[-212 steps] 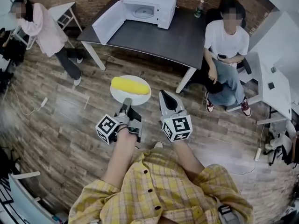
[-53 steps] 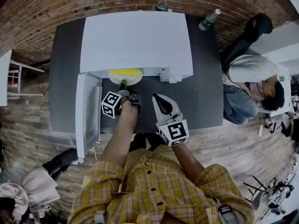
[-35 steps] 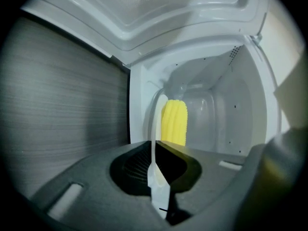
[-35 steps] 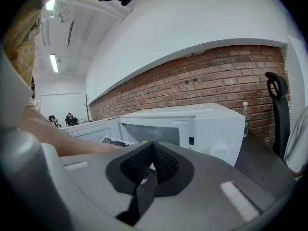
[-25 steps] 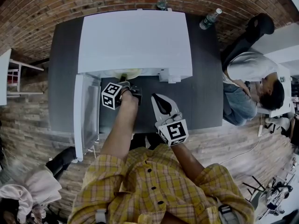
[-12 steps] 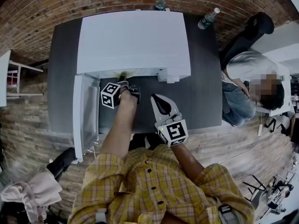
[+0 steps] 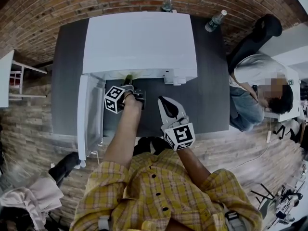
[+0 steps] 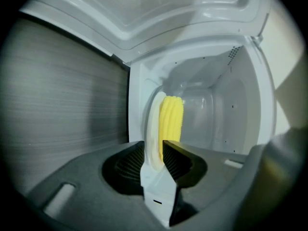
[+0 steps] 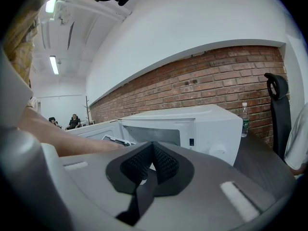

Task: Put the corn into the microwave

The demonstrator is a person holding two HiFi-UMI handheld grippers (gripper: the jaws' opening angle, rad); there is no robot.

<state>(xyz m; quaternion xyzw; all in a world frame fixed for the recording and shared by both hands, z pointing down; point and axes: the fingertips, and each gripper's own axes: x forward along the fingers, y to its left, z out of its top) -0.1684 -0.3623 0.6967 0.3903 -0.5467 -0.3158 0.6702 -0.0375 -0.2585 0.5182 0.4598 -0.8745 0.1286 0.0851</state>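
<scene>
A yellow corn cob (image 8: pixel 171 121) lies on a white plate (image 8: pixel 153 129) inside the open white microwave (image 7: pixel 139 42). My left gripper (image 8: pixel 154 150) reaches into the cavity. The plate's near rim stands between its jaws, which are closing, with a gap still showing beside the rim. In the head view the left gripper (image 7: pixel 128 78) sits at the microwave's mouth, and the oven top hides the corn. My right gripper (image 7: pixel 163 102) hovers over the dark table (image 7: pixel 211 100) in front of the microwave (image 9: pixel 192 124). Its jaws are shut, with nothing held.
The microwave door (image 7: pixel 90 114) swings open to the left. Two bottles (image 7: pixel 167 1) (image 7: pixel 215 19) stand at the table's back edge by the brick wall. A seated person (image 7: pixel 260 95) is at the right, near a black chair (image 7: pixel 264 28).
The plate with the corn was carried across the floor by the left gripper and now sits deep in the microwave. Over the last second both grippers hardly moved.
</scene>
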